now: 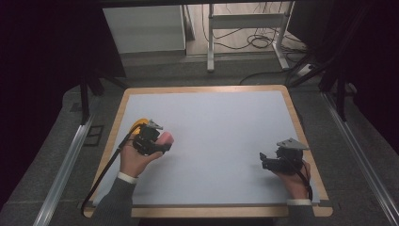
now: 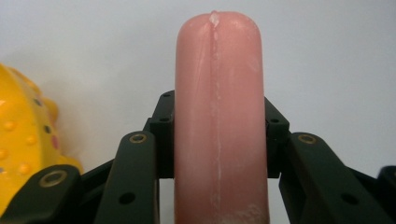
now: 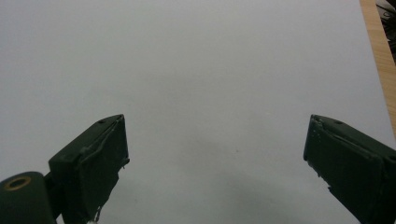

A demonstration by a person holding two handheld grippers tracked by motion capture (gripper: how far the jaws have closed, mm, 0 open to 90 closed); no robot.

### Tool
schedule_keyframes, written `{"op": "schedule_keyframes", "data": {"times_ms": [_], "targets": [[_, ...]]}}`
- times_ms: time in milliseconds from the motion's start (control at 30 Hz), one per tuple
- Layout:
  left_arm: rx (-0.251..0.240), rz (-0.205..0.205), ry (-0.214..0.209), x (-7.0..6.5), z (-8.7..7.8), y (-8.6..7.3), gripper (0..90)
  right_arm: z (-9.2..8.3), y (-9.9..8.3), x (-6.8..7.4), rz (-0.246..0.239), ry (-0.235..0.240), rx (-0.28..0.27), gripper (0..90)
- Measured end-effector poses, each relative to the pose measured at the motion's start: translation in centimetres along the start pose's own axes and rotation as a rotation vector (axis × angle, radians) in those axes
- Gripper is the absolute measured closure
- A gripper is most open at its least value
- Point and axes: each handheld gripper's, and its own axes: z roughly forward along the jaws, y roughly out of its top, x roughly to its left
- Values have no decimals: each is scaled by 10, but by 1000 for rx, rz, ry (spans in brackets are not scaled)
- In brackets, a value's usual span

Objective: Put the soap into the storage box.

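Left tongs (image 2: 219,154) clamped on pink sausage (image 2: 218,116) near worktop's (image 1: 211,127) left edge, beside yellow toy (image 2: 23,140), perhaps resting down. Right tongs (image 3: 215,163) gaped wide, empty, near right edge. Aim unknown; sausage gripped, placing presumably left.

Both forearms are wearing grey sleeves with a narrow white cuff showing at each wrist. The left gripper (image 1: 151,140) is showing a black body, a small grey three-cornered plate on top and a black cable trailing back past the sleeve. Its black linkage bars are carrying brass-ringed pivot holes (plus plain dark screw holes). The right gripper (image 1: 276,162) is looking the same: black, grey plate, black cable. Its jaw pads are appearing dark green-black, with rough, frayed edges.
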Motion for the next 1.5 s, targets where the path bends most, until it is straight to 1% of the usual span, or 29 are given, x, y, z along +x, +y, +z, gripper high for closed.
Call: {"op": "schedule_keyframes", "data": {"times_ms": [67,100,133,400,667,900,1000,1167,1200,1233,1500], "targets": [[-6,-2,5,3,-2,0,596,0,0,0,0,0,1,62],[-17,-3,12,3,-3,-1,596,0,0,0,0,0,1,62],[-12,-4,13,4,-4,-1,596,0,0,0,0,0,0,62],[-18,-14,19,12,-12,-4,596,0,0,1,1,-4,-1,62],[-25,-45,29,24,-19,-9,596,0,-1,1,2,-2,2,62],[-39,-63,40,34,-25,-11,596,0,-1,0,4,-9,0,62],[-43,-72,45,37,-28,-11,596,0,-1,-1,4,-10,-1,62],[-40,-75,51,40,-30,-11,596,0,-1,-1,1,-14,3,62],[-47,-81,53,41,-30,-12,596,0,-1,-1,-2,-25,8,62],[-44,-81,54,41,-31,-11,596,0,-1,-1,-1,-30,11,62],[-49,-99,65,49,-34,-11,596,0,-1,-2,3,-27,9,62]]}}
